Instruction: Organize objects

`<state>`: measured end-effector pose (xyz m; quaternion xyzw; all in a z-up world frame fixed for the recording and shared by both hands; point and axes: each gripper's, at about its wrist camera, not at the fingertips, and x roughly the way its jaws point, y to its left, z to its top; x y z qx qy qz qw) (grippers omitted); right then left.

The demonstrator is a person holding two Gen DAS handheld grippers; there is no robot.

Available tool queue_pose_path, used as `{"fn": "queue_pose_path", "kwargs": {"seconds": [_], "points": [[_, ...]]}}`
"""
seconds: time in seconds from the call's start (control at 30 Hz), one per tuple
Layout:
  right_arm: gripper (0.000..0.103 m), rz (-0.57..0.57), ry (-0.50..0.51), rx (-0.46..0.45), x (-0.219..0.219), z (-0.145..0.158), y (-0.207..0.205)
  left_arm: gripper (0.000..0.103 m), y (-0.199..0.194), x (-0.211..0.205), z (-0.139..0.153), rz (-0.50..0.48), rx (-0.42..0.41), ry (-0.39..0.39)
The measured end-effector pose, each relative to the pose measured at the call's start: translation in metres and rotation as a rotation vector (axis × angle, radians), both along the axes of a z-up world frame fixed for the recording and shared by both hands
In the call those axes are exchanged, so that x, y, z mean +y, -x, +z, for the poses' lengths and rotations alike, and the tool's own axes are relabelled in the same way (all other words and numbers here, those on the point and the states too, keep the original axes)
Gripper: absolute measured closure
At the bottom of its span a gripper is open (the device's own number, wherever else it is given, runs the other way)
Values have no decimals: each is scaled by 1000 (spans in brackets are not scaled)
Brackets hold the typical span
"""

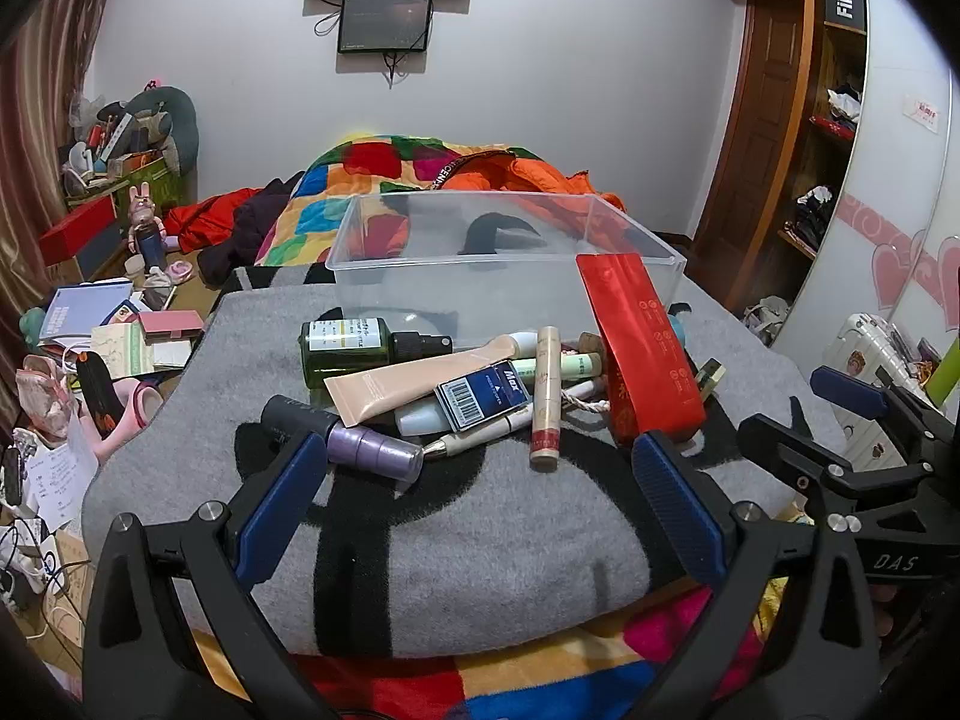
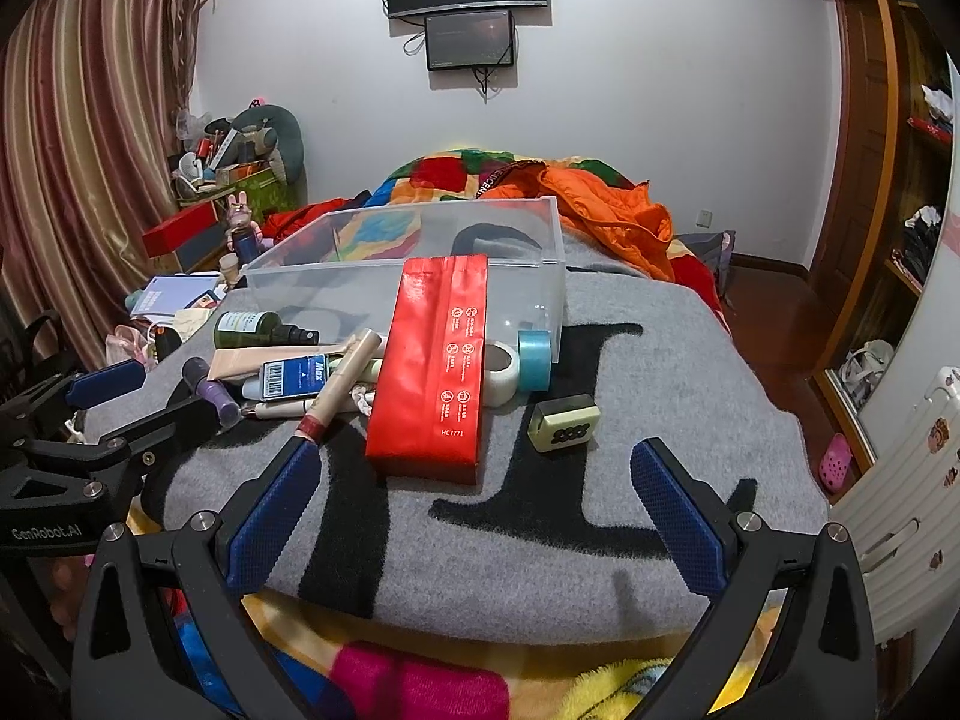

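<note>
A pile of cosmetics lies on a grey and black blanket: a green spray bottle, a beige tube, a blue box, a purple bottle and a slim beige stick. A red package leans on the pile. Behind it stands a clear plastic bin, nothing visible inside. My left gripper is open just short of the pile, its left finger beside the purple bottle. My right gripper is open in front of the red package, holding nothing.
White tape, blue tape and a small green case lie right of the red package. Colourful bedding and an orange jacket lie beyond the bin. A cluttered floor is at the left, a white suitcase at the right.
</note>
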<state>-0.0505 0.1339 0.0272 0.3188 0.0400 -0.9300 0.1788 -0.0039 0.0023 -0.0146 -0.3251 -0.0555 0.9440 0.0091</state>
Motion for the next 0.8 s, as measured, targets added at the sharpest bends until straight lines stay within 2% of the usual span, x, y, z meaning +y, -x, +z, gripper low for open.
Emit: {"fn": "queue_pose_path", "kwargs": {"seconds": [0.27,0.8], "points": [[0,-1,-3,-2,0,0,0,0,1,-2,-3,-6,-10,-26],[0,-5,0,-15,-1,-2,0,0,1,-8,-5,14,-24,-28]]}}
